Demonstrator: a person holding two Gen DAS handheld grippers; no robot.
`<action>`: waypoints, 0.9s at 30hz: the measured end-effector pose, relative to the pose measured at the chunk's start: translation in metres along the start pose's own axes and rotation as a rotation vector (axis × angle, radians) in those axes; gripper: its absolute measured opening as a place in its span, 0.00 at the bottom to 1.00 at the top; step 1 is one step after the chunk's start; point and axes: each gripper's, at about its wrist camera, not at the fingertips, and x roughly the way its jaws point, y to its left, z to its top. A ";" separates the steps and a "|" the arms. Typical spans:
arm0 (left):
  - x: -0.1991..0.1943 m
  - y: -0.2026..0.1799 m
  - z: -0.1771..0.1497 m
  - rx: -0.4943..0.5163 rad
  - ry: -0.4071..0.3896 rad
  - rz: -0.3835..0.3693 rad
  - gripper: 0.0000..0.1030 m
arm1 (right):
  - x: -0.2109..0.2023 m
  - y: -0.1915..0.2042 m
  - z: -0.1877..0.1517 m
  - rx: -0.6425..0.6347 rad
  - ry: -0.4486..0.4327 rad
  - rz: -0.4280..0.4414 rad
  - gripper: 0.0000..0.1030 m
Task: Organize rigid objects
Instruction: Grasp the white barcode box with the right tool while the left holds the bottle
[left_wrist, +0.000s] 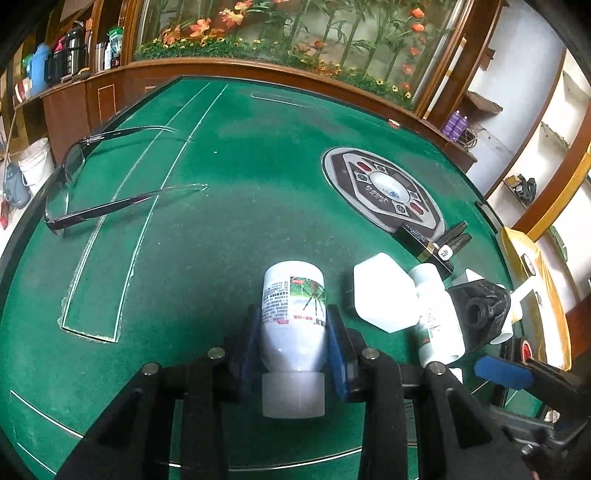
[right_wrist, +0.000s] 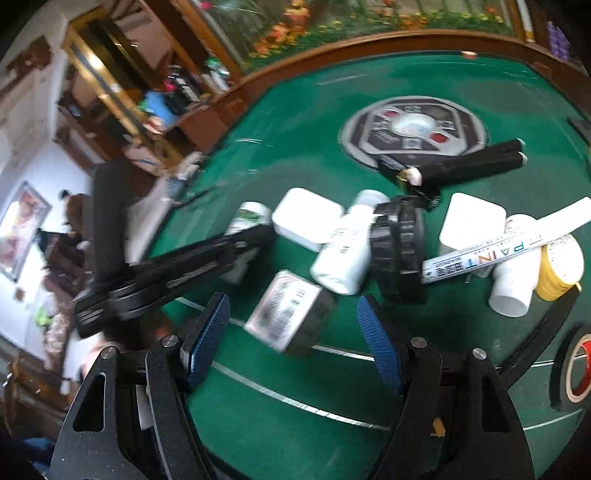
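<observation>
On the green table (left_wrist: 229, 221), left claw (left_wrist: 295, 347) clamps a white bottle (left_wrist: 293, 314); right claw (right_wrist: 291, 332) gapes empty.

- Tabletop (left_wrist: 229, 229): matt green felt, slightly scuffed.
- White bottle (left_wrist: 293, 317): glossy smooth plastic with a printed paper label.
- Left tongs (left_wrist: 295, 343): matt black plastic arms, textured blue pads.
- Eyeglasses (left_wrist: 92, 181): shiny dark plastic frame.
- Paint marker (right_wrist: 495, 251): smooth white plastic.

Room left of the table (right_wrist: 258, 122) motion-blurred; tape roll (right_wrist: 570, 369) cut off at edge
</observation>
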 end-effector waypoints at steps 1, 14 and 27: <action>-0.001 0.001 0.000 -0.002 -0.001 0.004 0.33 | 0.002 0.001 0.001 0.000 0.002 -0.003 0.71; -0.003 0.007 -0.001 -0.001 -0.015 0.043 0.33 | 0.012 0.011 -0.005 -0.205 0.014 -0.178 0.42; -0.025 0.000 -0.003 0.005 -0.101 -0.045 0.33 | -0.026 -0.008 -0.014 -0.154 -0.104 -0.033 0.42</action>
